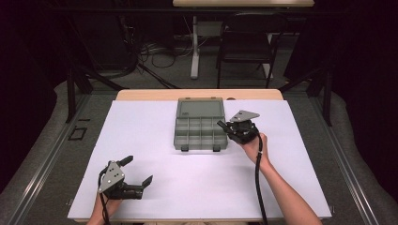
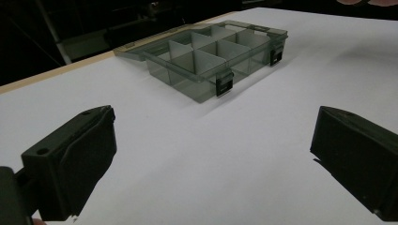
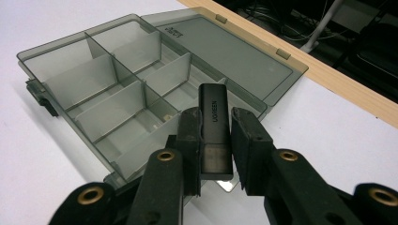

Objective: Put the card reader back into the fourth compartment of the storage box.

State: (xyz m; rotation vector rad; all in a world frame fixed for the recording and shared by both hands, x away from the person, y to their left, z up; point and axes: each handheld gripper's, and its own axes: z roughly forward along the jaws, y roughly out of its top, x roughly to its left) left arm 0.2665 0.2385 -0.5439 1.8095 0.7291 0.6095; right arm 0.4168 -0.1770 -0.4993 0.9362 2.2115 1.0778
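A smoky clear compartment box lies open on the white table, its lid folded flat behind it. My right gripper hovers at the box's right edge, shut on a small black adapter with grey lettering that sticks up between the jaws, above the near compartments. My left gripper rests open near the table's front left, far from the box, with nothing between its fingers.
The white sheet covers most of the table, with a strip of wooden edge behind it. A black chair and cables stand on the floor beyond. The box's latches face the front.
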